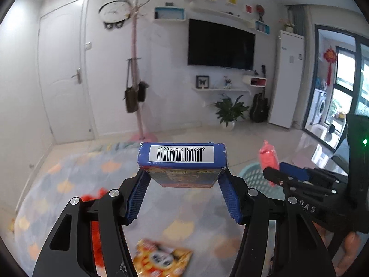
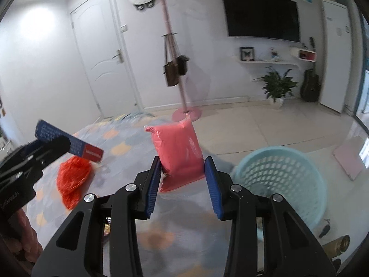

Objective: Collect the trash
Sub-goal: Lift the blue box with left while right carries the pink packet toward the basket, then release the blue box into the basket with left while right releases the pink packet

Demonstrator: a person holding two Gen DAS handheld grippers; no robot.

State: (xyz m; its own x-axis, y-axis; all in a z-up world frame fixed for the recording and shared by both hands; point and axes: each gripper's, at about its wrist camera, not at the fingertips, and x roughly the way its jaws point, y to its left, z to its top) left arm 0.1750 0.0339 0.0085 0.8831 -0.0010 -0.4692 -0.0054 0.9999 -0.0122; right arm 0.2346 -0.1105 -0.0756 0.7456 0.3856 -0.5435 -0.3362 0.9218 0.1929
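Observation:
My left gripper point(image 1: 183, 180) is shut on a blue box point(image 1: 182, 155) with a barcode, held above the rug; the box also shows in the right wrist view point(image 2: 69, 144). My right gripper point(image 2: 182, 170) is shut on a pink plastic packet point(image 2: 178, 150), held up left of a light blue perforated basket point(image 2: 283, 177). In the left wrist view the packet point(image 1: 268, 154) and the right gripper point(image 1: 274, 175) sit over the basket's rim point(image 1: 250, 175). An orange-red mesh bag point(image 2: 72, 180) and a yellow snack wrapper point(image 1: 161, 258) lie on the rug.
A patterned rug point(image 1: 76, 180) covers the floor. A pink coat stand point(image 2: 185, 113) with bags, a door point(image 1: 64, 73), a potted plant point(image 2: 278, 87), a guitar point(image 2: 311, 85) and a white cabinet point(image 1: 287, 78) line the far wall. A dark bottle point(image 2: 335, 247) lies by the basket.

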